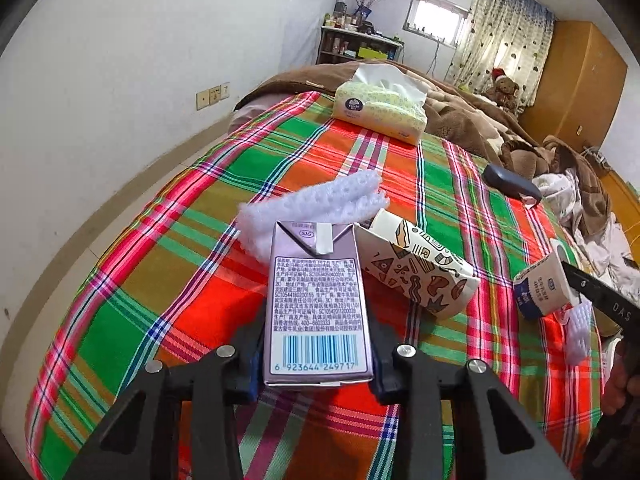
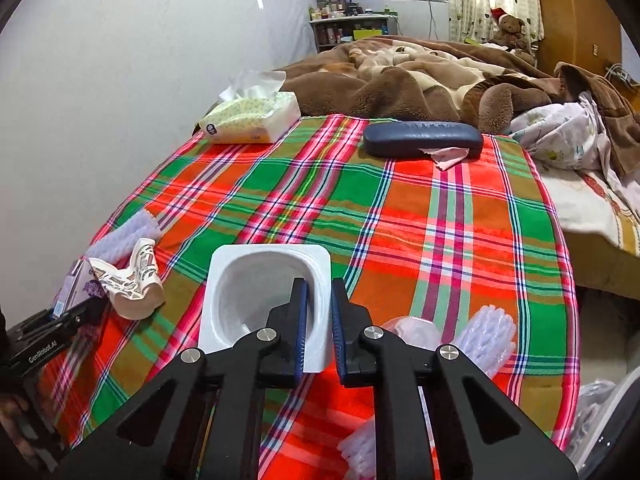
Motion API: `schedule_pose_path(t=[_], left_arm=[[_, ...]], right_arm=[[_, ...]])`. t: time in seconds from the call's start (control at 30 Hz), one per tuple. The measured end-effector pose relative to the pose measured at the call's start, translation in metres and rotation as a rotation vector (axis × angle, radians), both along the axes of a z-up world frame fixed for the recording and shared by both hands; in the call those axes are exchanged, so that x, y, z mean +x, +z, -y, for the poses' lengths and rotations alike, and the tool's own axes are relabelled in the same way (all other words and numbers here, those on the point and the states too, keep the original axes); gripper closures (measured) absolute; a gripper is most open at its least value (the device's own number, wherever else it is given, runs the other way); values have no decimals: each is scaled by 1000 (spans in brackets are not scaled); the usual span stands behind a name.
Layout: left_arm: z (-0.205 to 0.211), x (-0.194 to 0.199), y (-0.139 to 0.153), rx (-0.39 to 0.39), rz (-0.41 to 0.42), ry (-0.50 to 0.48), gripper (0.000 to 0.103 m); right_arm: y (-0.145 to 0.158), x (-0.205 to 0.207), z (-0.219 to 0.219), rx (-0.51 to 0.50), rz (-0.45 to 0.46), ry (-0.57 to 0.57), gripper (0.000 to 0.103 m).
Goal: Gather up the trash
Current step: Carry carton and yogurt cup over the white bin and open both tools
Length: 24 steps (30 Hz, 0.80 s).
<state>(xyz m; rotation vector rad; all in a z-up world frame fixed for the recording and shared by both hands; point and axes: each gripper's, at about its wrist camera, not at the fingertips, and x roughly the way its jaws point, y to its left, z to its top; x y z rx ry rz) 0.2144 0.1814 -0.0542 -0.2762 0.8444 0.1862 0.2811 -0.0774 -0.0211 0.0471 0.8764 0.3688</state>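
My left gripper (image 1: 316, 360) is shut on a purple milk carton (image 1: 318, 304), held above the plaid cloth (image 1: 160, 280). A crushed patterned paper cup (image 1: 420, 270) and white foam netting (image 1: 312, 204) lie just beyond it. My right gripper (image 2: 320, 316) is shut on the rim of a white yogurt cup (image 2: 256, 280), one finger inside it. The yogurt cup also shows in the left wrist view (image 1: 544, 288). The paper cup (image 2: 132, 280) and the carton (image 2: 78, 284) sit at the left of the right wrist view. More foam netting (image 2: 488, 336) lies at the right.
A tissue pack (image 2: 252, 118) and a dark glasses case (image 2: 422, 138) lie at the far end of the cloth. A brown blanket (image 2: 400, 76) is heaped behind. A wall runs along the left. The bed edge drops off at the right.
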Motion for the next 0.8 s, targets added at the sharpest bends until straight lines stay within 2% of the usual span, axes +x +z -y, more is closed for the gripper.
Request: schedule_pose_path(t=[0.37, 0.8], left_arm=[[9, -23, 16, 0, 55, -25, 64], [47, -57, 56, 25, 142, -110, 64]], right_arm=[[11, -19, 3, 43, 29, -1, 95], [32, -53, 23, 100, 88, -11, 97]])
